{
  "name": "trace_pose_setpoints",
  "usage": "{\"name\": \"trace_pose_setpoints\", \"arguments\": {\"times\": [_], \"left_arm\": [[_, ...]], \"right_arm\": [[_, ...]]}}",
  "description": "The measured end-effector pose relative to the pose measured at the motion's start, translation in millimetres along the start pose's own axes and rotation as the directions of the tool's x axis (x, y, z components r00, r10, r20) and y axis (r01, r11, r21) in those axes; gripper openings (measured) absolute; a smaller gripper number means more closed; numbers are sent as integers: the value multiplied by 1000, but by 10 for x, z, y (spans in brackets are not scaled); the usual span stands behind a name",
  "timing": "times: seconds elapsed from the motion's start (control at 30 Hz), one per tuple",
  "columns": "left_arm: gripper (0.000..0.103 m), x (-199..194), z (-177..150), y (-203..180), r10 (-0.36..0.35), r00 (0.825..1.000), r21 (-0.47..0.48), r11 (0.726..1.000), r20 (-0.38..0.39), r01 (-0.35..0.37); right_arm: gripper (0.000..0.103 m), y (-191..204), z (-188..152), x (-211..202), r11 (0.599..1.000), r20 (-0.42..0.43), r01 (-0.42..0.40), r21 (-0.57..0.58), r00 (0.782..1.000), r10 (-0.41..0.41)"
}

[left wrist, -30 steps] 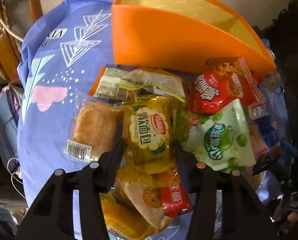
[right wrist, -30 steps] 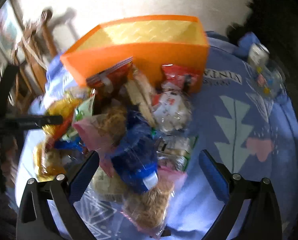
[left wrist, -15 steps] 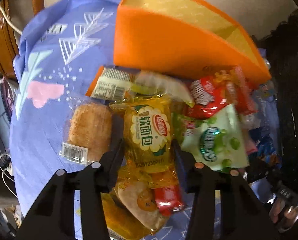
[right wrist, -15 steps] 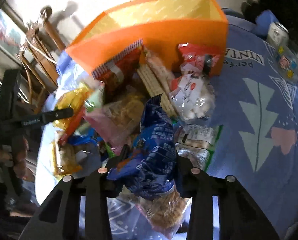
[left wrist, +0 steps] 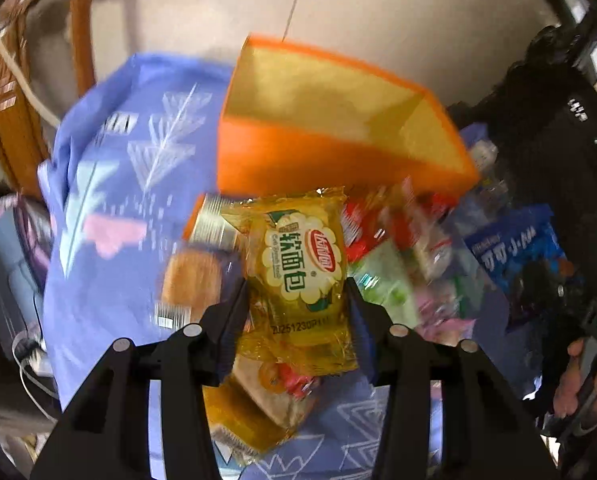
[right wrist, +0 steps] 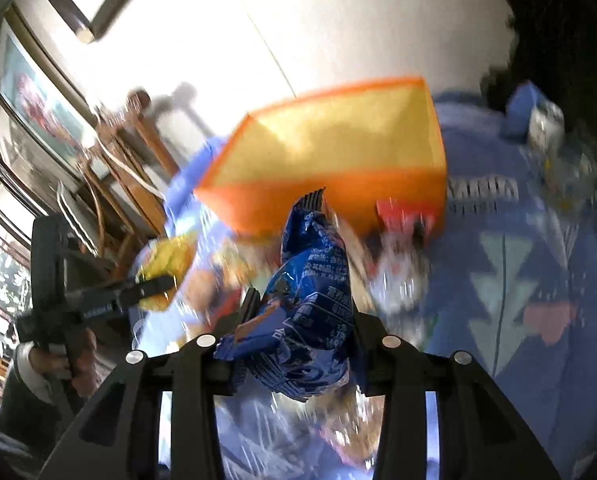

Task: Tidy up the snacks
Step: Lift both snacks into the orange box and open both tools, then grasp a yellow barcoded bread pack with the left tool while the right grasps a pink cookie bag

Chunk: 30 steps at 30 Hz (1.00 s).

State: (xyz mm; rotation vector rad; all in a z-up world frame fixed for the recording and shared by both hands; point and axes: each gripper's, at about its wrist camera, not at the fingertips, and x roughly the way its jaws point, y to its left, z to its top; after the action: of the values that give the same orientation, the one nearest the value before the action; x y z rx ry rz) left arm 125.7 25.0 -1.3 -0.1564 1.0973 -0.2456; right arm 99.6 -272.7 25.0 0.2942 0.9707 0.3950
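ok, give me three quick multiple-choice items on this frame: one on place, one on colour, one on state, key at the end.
1. Where is the orange box relative to the snack pile?
A. behind it
B. under it
C. off the cloth

2. What colour is the packet in the right gripper?
A. green
B. blue
C. white

3. What state is the left gripper in?
A. wide open, empty
B. out of view
C. closed on the yellow bread packet

Key: A, the box stands beyond the pile; B, the blue packet sits between its fingers; C, both fingers press the wrapper's sides.

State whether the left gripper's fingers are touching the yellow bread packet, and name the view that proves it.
Touching. In the left wrist view the left gripper has both fingers pressed against the sides of the yellow bread packet, which hangs clear of the snack pile.
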Motion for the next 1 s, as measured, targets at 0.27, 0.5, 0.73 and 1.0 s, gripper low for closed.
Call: {"name": "trace_pose_setpoints", "arguments": {"times": [0.27,0.5,0.73,1.0], "left_arm": [[46,62,934,-310,-16,996,54,999,92,11],[47,667,1544,-361,11,998,38,999,61,-13],[94,1067,1563,-252,117,992,-13,993,43,-117],[95,648,1038,-151,112,993,54,992,32,-114]], "right_arm": [[41,-139,959,334,999,109,-20,30,994,17],[42,-463,1378,1073,994,42,47,98,998,-51],[68,-608,1397,1454,976,-25,173,130,985,-171],[87,-482,882,891,972,76,232,39,969,-234]]}}
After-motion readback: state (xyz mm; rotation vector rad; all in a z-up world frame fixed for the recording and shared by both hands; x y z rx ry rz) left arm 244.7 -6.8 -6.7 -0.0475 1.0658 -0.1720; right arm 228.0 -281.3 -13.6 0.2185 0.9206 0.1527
